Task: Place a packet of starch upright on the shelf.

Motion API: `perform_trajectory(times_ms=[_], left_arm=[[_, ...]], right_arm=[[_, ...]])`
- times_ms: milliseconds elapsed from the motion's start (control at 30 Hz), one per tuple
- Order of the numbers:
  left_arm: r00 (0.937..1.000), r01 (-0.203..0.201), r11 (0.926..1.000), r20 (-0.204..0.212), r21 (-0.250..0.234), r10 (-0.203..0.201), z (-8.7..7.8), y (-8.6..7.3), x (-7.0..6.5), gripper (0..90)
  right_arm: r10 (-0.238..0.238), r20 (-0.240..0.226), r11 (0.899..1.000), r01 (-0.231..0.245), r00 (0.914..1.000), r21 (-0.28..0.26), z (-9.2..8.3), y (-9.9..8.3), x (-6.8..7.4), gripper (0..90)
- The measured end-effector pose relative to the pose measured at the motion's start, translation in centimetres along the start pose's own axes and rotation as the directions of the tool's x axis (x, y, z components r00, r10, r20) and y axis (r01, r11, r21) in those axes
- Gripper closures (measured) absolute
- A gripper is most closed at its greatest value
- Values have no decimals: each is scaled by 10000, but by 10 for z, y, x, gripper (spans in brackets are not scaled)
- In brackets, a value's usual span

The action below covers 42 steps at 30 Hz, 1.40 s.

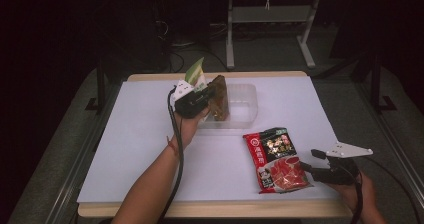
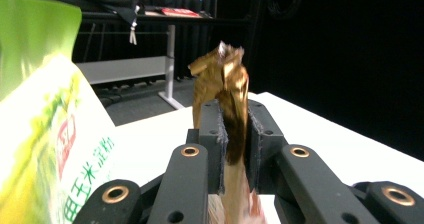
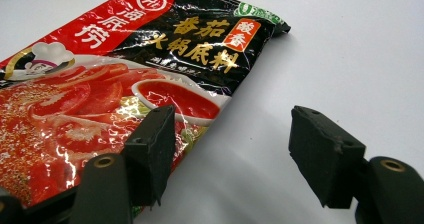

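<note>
**Left gripper pinching the brown packet over the tray**

Left gripper (image 2: 234,134) of mine has its jaws nearly together around a crinkled brown packet (image 2: 225,99), which stands upright between the pads; I cannot tell whether they press it or only flank it. From above, that packet (image 1: 219,96) sits at the near-left edge of the clear plastic tray (image 1: 245,106), at 12 o'clock on the white tabletop (image 1: 125,149), with a green-and-white pouch (image 1: 196,74) just beside my gripper at its 11 o'clock.

My right gripper (image 3: 230,144) has its jaws apart, empty, low at the right edge of the red hotpot-base packet (image 3: 100,84), which lies flat at 5 o'clock.

My judgement of the risks: the slick foil could slide from a loose pinch and topple outside the tray, and my knuckles could knock the green pouch over.
</note>
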State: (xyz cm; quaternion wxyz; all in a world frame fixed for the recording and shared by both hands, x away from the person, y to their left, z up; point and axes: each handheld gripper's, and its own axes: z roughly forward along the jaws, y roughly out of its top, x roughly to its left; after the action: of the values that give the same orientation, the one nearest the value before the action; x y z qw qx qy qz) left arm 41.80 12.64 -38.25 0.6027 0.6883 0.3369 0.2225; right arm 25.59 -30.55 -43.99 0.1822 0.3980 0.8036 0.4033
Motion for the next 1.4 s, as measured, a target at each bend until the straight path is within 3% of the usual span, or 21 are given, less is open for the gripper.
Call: perform_trajectory(times_ms=[333,600,800,933,967,1167,1233,1400], left_arm=[[9969,-758,9959,249,500,746,-8,-9,-3,796],[9916,-1111,9910,749,743,1056,-20,-7,-8,686],[9800,-1716,9814,1169,857,1612,-36,-7,-17,606],[9708,-1912,9773,1643,916,1745,-49,-10,-25,565],[9663,-2045,9742,1786,959,1853,-53,-11,-27,563],[9540,-2227,9645,2354,1421,1856,-66,-21,-32,488],[9498,-2350,9560,2502,1754,1876,-70,-25,-33,471],[9412,-2539,9454,2775,2042,1928,-81,-35,-31,435]], right_arm=[[101,-57,9999,-101,9999,-53,0,0,0,366],[203,-362,9996,-211,9991,-199,0,0,1,368],[172,-388,9997,-178,9991,-156,0,0,2,370],[171,-397,9997,-177,9991,-148,0,0,3,369],[167,-393,9998,-172,9991,-123,0,0,3,368],[137,-427,9999,-141,9990,-90,0,1,4,369],[135,-408,9999,-139,9991,-78,1,2,5,368],[180,-423,9998,-184,9989,-92,1,3,3,366]])
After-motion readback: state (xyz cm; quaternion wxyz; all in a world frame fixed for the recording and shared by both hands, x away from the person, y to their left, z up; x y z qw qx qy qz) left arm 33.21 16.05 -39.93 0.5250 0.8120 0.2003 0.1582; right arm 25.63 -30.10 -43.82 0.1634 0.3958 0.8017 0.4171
